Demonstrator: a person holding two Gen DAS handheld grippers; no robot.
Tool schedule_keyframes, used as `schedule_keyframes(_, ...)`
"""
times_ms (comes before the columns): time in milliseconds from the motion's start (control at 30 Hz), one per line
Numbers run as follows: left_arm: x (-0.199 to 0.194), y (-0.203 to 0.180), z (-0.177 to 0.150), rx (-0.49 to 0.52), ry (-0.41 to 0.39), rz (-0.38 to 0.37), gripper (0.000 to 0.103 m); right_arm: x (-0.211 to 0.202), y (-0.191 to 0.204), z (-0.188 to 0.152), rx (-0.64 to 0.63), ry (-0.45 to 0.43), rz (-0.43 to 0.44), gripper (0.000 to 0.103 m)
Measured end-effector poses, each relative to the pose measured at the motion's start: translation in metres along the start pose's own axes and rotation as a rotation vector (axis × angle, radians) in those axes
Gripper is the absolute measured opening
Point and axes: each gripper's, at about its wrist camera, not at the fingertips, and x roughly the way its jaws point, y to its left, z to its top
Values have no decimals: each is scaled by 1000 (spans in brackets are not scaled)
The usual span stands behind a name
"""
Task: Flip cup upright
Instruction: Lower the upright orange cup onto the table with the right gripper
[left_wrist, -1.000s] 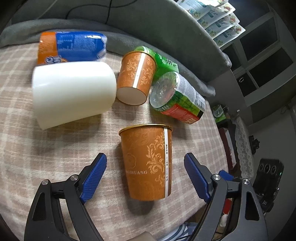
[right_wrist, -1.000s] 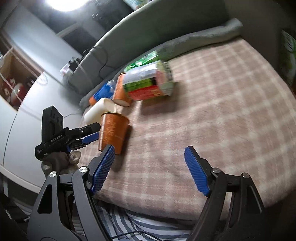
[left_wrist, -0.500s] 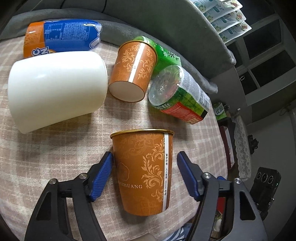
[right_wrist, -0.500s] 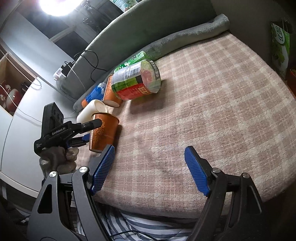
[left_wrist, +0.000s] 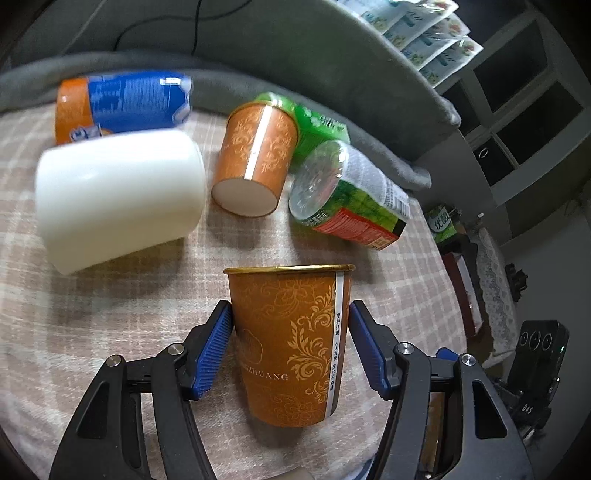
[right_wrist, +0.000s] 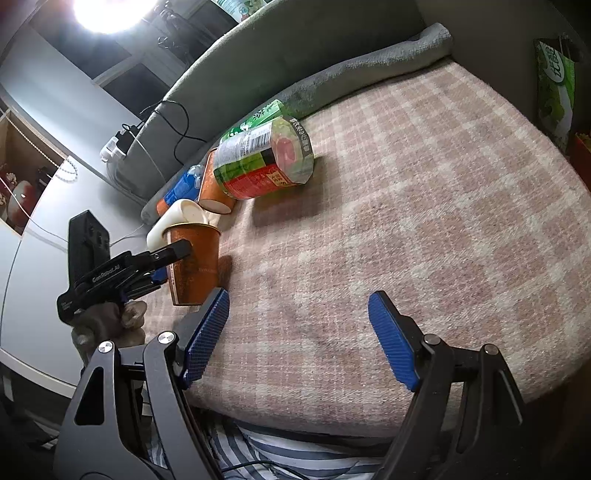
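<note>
An orange paper cup (left_wrist: 291, 343) with gold patterns stands upright on the checked cloth, rim up. My left gripper (left_wrist: 290, 332) is shut on it, both blue pads against its sides. In the right wrist view the same cup (right_wrist: 194, 266) stands at the left with the left gripper's finger (right_wrist: 162, 256) on it. A second orange paper cup (left_wrist: 255, 155) lies on its side farther back, base toward me. My right gripper (right_wrist: 297, 332) is open and empty above the cloth near the front edge.
A white cup (left_wrist: 118, 195) lies on its side at the left. A blue-orange can (left_wrist: 122, 103), a green bottle (left_wrist: 317, 125) and a green-red bottle (left_wrist: 351, 199) lie behind. A grey blanket (right_wrist: 369, 74) borders the checked cloth (right_wrist: 424, 206).
My left gripper moved forward around the upright orange cup and closed on it. The right gripper stayed open and shifted slightly.
</note>
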Motion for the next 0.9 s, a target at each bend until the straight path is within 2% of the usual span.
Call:
schedule_keyframes(367,-14,-28,-12,165,-156,133,63,0,10,-1,-45,-19,-23,80)
schedule_keyframes(767,-15,-42,-27,269,-242,238,63,-6,42,-7,-234,-95,-175,80)
schedule_keyframes(900,-15,-44,-29,286,-259,249,63,-7,49,-9,-271,-122,-214,80)
